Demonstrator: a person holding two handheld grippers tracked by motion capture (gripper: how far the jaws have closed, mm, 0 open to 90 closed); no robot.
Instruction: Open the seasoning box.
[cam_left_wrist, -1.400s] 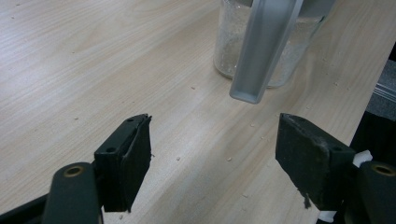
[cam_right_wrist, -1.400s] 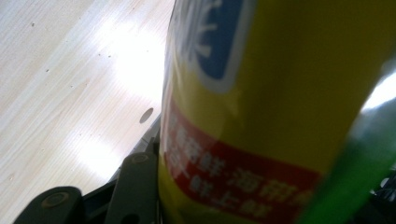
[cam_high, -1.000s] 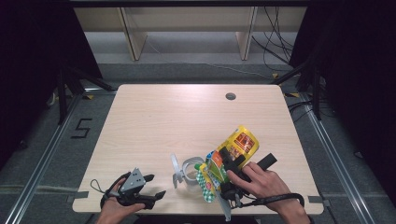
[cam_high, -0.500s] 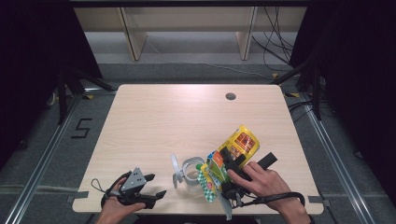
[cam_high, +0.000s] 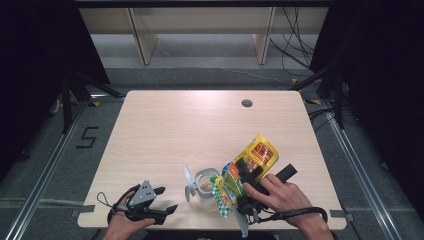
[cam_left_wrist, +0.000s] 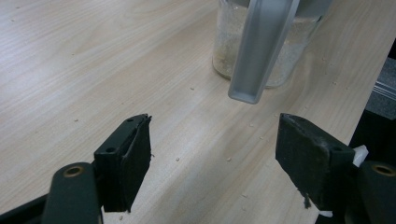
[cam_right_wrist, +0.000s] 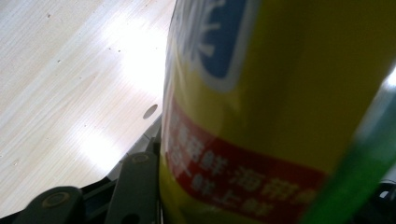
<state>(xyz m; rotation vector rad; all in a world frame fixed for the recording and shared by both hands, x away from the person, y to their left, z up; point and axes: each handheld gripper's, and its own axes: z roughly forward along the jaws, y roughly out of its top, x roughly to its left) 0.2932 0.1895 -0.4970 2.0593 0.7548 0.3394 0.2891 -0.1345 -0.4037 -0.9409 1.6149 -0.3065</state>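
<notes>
Yellow packet (cam_high: 258, 152) sits clamped in our right gripper (cam_high: 246, 172) by the jar (cam_high: 205, 183); left gripper (cam_high: 167, 199) gapes empty at the bench's (cam_high: 190, 125) near edge.

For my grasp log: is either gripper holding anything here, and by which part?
The right gripper grips the yellow snack bag at its near end; exact contact is hidden. The left gripper is open and holds nothing.
</notes>
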